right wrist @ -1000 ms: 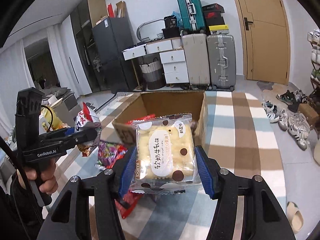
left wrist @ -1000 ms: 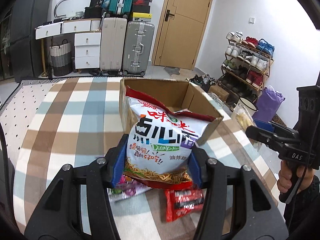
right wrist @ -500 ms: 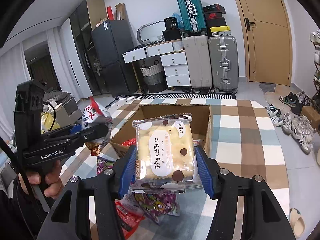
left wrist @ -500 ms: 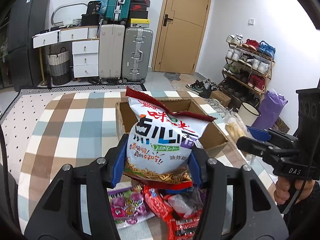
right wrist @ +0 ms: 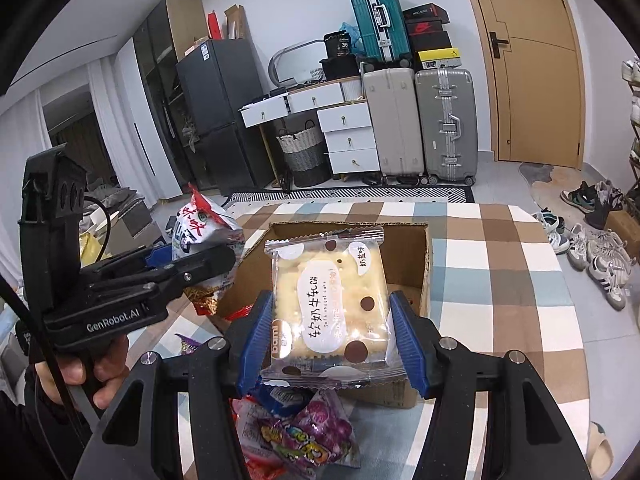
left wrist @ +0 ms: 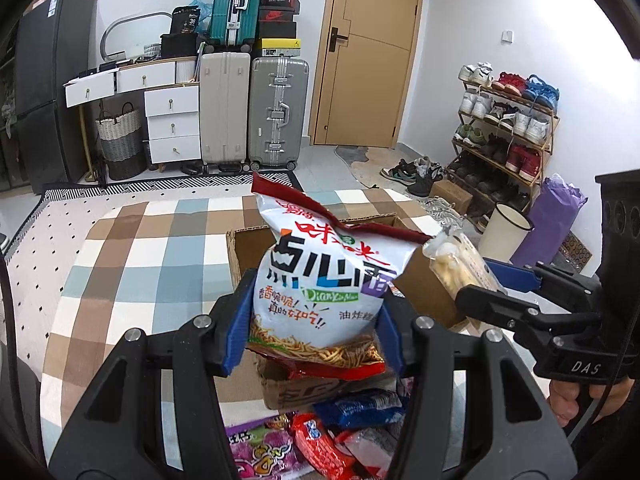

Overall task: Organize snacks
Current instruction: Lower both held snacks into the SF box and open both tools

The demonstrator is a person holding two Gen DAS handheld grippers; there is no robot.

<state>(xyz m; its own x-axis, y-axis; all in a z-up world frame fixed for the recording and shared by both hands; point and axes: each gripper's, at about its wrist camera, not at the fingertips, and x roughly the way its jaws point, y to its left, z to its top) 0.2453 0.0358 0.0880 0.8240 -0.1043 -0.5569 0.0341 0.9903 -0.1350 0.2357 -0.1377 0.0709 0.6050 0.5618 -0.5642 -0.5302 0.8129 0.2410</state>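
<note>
Checked cloth below; left gripper (left wrist: 316,334) clamps "Dian" noodle bag (left wrist: 324,288), right gripper (right wrist: 332,340) clamps "bami" cake (right wrist: 330,304).

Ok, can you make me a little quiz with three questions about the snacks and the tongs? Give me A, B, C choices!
1. Where is the cardboard box?
A. on the checkered cloth
B. on the shoe rack
C. on top of a suitcase

2. What colour are the pads on the tongs?
A. green
B. blue
C. yellow

3. What are the right tongs doing?
A. hanging open with nothing in them
B. lying on the floor
C. squeezing the cracker packet

Answers:
1 A, the box sits on the brown, blue and white squares.
2 B, blue pads press each side of the noodle snack bag in the left tongs, and of the cracker packet too.
3 C, the packet is pinched between both pads, lifted in front of the box.
</note>
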